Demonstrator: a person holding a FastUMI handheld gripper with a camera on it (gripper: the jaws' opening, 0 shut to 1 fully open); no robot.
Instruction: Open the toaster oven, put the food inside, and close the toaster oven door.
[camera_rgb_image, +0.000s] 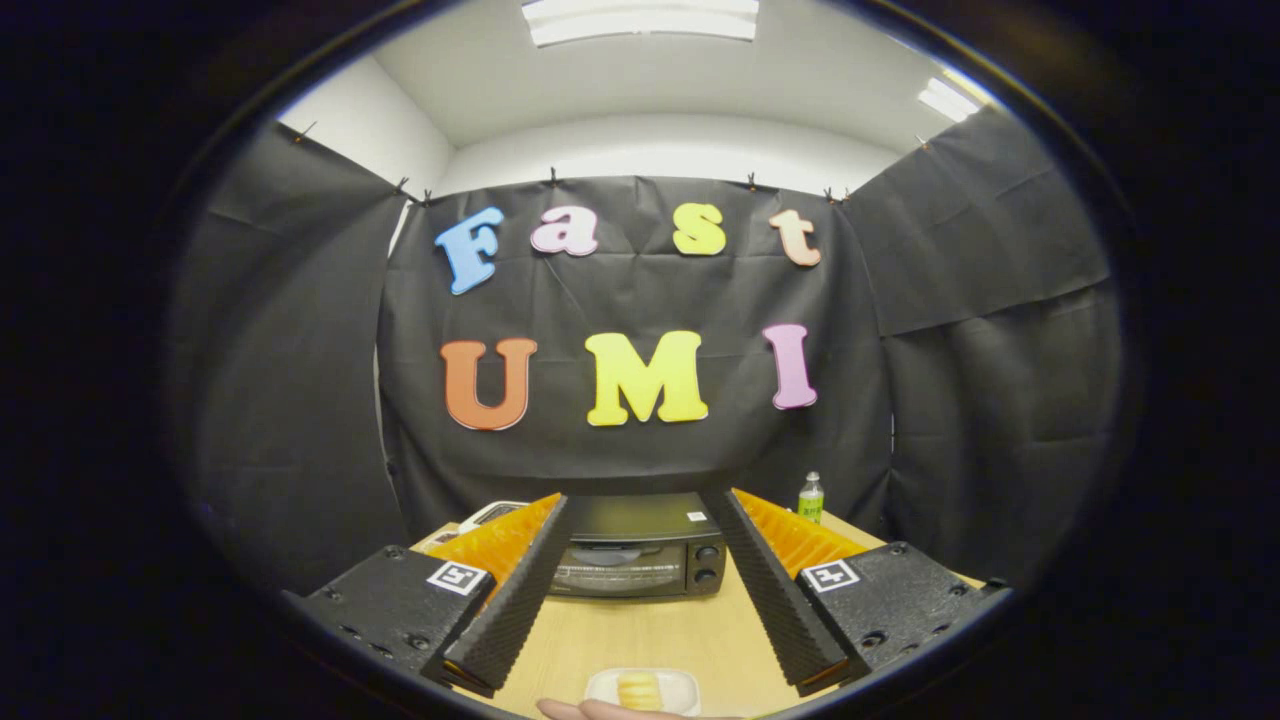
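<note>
One food tray (668, 683), tongs (640, 505) spread, one oven (640, 555)

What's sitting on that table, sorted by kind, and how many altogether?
Toaster ovens: 1, door closed
Plates with food: 1
Green bottles: 1
White devices behind the oven: 1
Total: 4
The gripper hangs above, jaws open, holding nothing.
</note>
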